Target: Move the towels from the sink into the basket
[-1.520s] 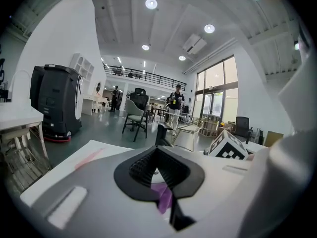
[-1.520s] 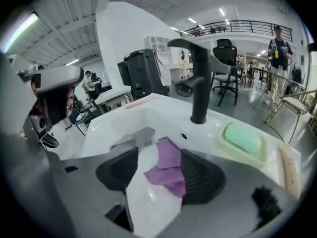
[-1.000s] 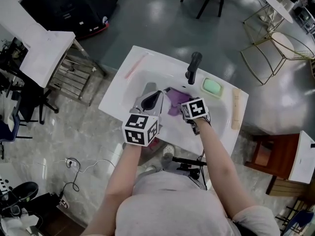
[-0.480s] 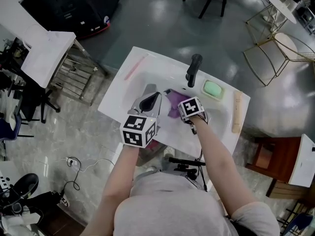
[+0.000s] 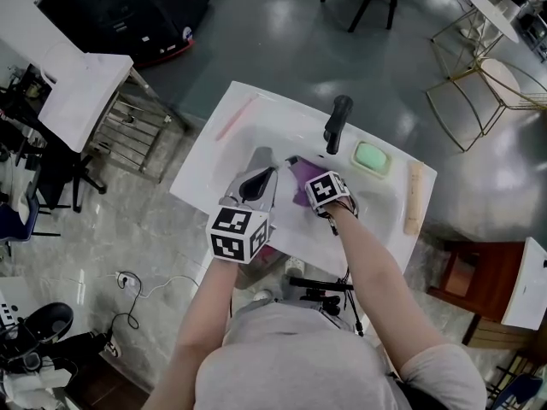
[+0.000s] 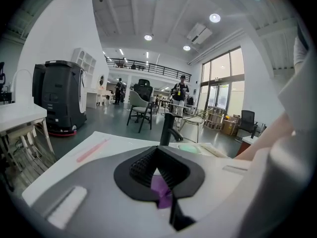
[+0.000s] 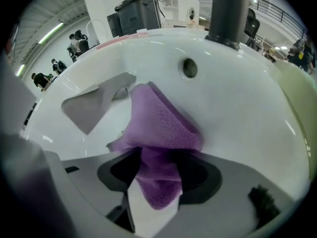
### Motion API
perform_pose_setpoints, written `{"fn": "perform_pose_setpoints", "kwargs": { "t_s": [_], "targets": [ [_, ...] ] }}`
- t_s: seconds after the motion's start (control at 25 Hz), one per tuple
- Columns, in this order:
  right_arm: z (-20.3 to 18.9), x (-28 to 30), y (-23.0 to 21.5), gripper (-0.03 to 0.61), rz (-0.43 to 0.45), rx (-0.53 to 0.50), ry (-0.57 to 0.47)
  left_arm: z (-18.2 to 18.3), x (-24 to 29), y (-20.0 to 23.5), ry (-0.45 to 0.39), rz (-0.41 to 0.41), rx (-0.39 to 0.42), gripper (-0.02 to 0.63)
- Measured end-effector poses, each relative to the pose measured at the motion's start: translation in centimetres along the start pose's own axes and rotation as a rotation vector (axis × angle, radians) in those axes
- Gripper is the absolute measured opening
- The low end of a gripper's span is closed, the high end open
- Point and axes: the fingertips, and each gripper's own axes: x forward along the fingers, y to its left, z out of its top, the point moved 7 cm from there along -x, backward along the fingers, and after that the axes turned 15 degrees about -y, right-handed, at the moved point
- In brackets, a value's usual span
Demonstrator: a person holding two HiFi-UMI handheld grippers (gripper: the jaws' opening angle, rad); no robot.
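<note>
My right gripper (image 7: 157, 182) is clenched on a fold of the purple terry towel (image 7: 163, 123), which lies in the white ceramic sink (image 7: 237, 98). My left gripper (image 6: 158, 167) is pinched together at its tips. That narrow pinch could slip on lifting and drop the towel.

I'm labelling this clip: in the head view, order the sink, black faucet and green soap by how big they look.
1. the sink, largest.
2. the black faucet and the green soap look about alike; the faucet stands nearer the camera, so I leave them unranked.
</note>
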Motion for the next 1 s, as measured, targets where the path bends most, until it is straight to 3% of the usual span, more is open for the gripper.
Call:
{"fn": "perform_pose_setpoints", "kwargs": {
  "t_s": [0.08,0.28,0.36,0.76,1.0],
  "targets": [
    [0.2,0.1,-0.2,0.249,-0.016,-0.014,-0.011,0.0,-0.1,0.2,0.001,0.005,0.001,0.004],
    [0.3,-0.2,-0.5,0.112,-0.029,0.018,-0.04,0.1,0.0,0.2,0.004,-0.003,0.007,0.004],
    [0.3,-0.4,-0.5,0.091,-0.023,0.035,-0.054,0.1,-0.1,0.1,0.006,-0.006,0.007,0.005],
    [-1.0,-2.8,0.0,0.082,-0.046,0.156,-0.081,0.2,-0.2,-1.0,-0.009,-0.034,0.01,0.005],
    [-0.1,-4.4,0.7,0.082,-0.014,0.172,-0.176,0.6,-1.0,-1.4,-0.024,-0.04,0.01,0.005]
  ]
}}
